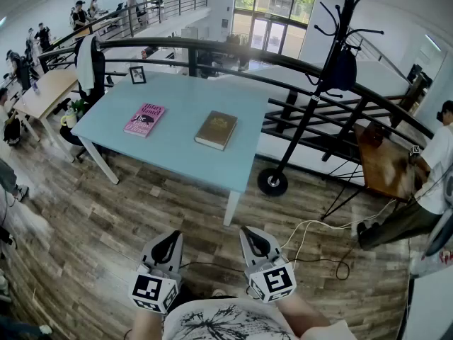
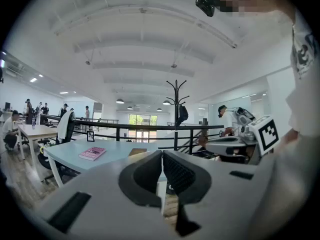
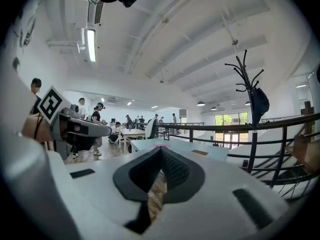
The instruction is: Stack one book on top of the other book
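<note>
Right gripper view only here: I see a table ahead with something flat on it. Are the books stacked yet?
Observer: No. In the head view the pink book and the brown book lie apart on the table, pink to the left.
Operator: Is the left gripper holding anything?
Observer: No. Its own view shows the left gripper shut, nothing between the jaws.
Operator: Are we at the table?
Observer: Not yet. The right gripper and the left one hang over the floor, short of the table's near edge.
</note>
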`<state>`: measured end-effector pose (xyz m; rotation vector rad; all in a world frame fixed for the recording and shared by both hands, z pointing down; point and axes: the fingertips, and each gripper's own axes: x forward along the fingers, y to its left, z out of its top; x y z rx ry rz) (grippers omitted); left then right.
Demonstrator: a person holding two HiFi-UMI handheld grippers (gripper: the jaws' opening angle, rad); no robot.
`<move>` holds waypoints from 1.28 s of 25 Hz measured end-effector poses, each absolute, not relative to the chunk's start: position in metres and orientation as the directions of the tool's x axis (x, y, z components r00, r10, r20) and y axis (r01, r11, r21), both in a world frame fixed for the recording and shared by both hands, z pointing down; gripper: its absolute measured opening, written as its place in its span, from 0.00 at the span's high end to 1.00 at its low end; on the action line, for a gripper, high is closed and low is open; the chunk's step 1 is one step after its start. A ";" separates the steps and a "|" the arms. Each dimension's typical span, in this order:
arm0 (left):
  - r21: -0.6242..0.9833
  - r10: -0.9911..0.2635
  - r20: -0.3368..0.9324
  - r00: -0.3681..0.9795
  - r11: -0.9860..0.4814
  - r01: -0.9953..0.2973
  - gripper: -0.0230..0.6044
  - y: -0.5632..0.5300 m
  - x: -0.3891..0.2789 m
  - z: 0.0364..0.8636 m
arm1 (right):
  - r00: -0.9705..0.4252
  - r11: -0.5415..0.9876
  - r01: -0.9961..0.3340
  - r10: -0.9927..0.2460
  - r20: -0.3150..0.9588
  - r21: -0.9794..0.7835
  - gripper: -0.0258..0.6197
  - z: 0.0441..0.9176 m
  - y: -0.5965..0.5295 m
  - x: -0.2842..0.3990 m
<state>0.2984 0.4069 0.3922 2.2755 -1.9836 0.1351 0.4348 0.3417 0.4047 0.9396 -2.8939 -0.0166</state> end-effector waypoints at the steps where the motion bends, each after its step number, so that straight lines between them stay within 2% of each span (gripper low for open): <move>1: 0.033 -0.980 0.147 0.134 -0.130 -0.991 0.94 0.408 0.299 0.392 | -0.805 0.810 -0.585 -0.586 0.091 0.040 0.97 0.405 0.343 0.435; 10: 0.050 -0.977 0.168 0.130 -0.123 -0.991 0.94 0.405 0.297 0.398 | -0.808 0.813 -0.582 -0.579 0.105 0.007 0.97 0.413 0.341 0.432; 18: 0.080 -0.975 0.185 0.125 -0.111 -0.991 0.94 0.399 0.263 0.408 | -0.794 0.797 -0.603 -0.594 0.127 -0.042 0.97 0.421 0.330 0.405; 23: 0.111 -0.968 0.184 0.172 -0.153 -0.982 0.94 0.375 0.226 0.413 | -0.764 0.767 -0.639 -0.623 0.165 -0.062 0.97 0.434 0.315 0.368; 32: 0.113 -0.950 0.169 0.261 -0.244 -0.963 0.94 0.324 0.108 0.410 | -0.680 0.682 -0.729 -0.709 0.186 -0.065 0.97 0.439 0.270 0.265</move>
